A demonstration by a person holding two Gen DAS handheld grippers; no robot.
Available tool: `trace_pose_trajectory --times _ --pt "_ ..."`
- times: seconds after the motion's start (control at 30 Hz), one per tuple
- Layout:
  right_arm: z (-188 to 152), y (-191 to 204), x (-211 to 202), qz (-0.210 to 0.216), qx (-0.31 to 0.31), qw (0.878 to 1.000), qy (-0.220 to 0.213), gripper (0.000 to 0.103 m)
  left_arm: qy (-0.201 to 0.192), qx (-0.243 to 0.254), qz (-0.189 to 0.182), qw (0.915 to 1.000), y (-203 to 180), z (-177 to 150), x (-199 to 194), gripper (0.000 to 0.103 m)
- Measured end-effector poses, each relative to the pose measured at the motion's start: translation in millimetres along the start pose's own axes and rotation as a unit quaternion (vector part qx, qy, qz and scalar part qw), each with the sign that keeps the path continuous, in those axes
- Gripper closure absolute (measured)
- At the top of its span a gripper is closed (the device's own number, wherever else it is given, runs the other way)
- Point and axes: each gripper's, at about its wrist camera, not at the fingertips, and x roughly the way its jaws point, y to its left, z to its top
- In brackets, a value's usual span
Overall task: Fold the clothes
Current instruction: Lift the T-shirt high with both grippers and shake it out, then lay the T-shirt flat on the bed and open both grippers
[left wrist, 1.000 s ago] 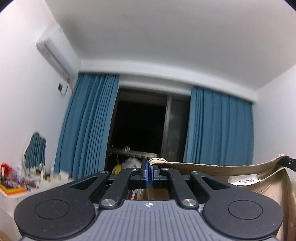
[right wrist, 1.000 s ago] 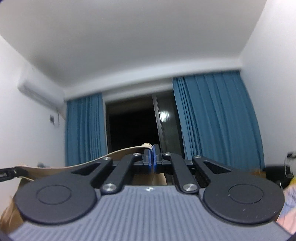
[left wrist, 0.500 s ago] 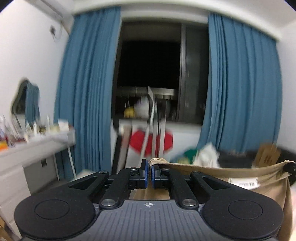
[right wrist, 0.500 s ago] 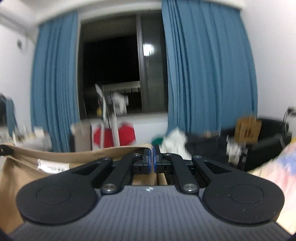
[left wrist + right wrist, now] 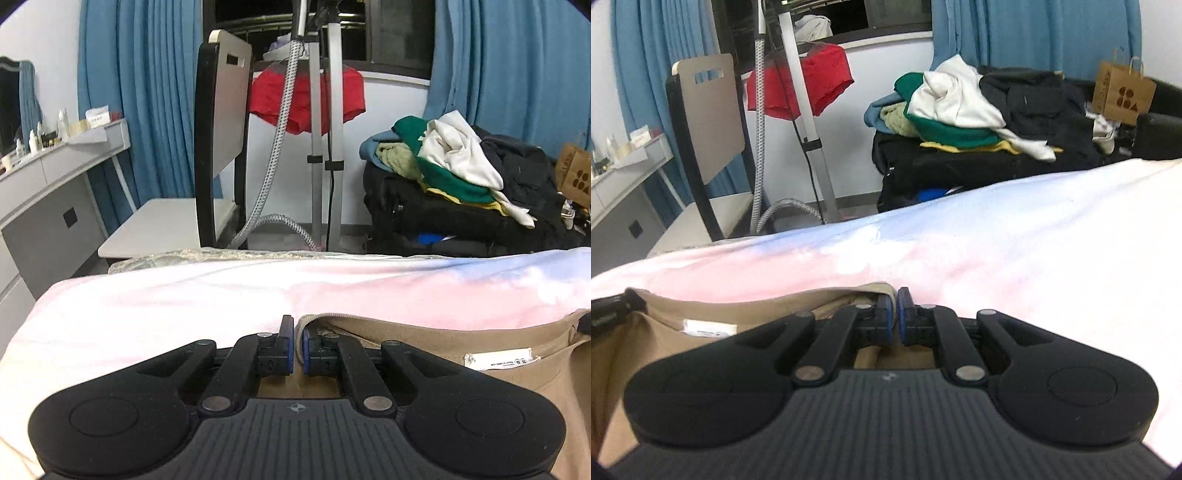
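A tan garment (image 5: 424, 339) with a white neck label (image 5: 498, 360) lies stretched across the pink and white bed sheet (image 5: 184, 306). My left gripper (image 5: 298, 332) is shut on the garment's ribbed top edge, low over the sheet. In the right wrist view the same tan garment (image 5: 738, 306) runs off to the left with its label (image 5: 709, 326). There my right gripper (image 5: 894, 310) is shut on the other end of that edge. The cloth below both grippers is hidden by their bodies.
Beyond the bed's far edge stand a chair (image 5: 221, 122), a steamer pole with a hose (image 5: 325, 110) and a red garment (image 5: 306, 96). A heap of clothes (image 5: 443, 158) lies on a black sofa, beside a brown paper bag (image 5: 1123, 92). A grey dresser (image 5: 48, 184) is on the left.
Both grippers swung down from facing the ceiling and window to sit low over the bed. The tan garment came down with them onto the sheet, still held at both ends.
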Motion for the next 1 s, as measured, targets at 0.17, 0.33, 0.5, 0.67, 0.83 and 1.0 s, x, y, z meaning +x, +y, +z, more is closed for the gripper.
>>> trace_pose_trajectory --times 0.17,0.33,0.5,0.67,0.83,1.0 --pt "10 -6 0 0.047 0.030 0.998 0.030 0.047 -0.016 0.012 -0.007 0.9998 4 3 -37 0.040" --pt "15 -4 -15 0.084 0.062 0.993 0.051 0.016 -0.020 0.020 -0.051 0.9983 14 15 -106 0.011" --pt "21 4 -56 0.089 0.065 0.993 0.031 0.016 -0.030 0.020 -0.088 0.9955 32 18 -169 0.007" --pt "8 13 -138 0.098 0.045 0.994 -0.011 0.016 -0.051 0.002 -0.110 0.9926 62 1 -253 0.007" --pt "-31 24 -236 0.105 0.012 0.993 -0.043 0.016 -0.080 -0.026 -0.109 0.9905 95 -44 -348 0.008" --pt "-78 23 -322 0.114 0.018 0.991 -0.065 0.016 -0.090 -0.072 -0.114 0.9868 122 -100 -424 0.012"
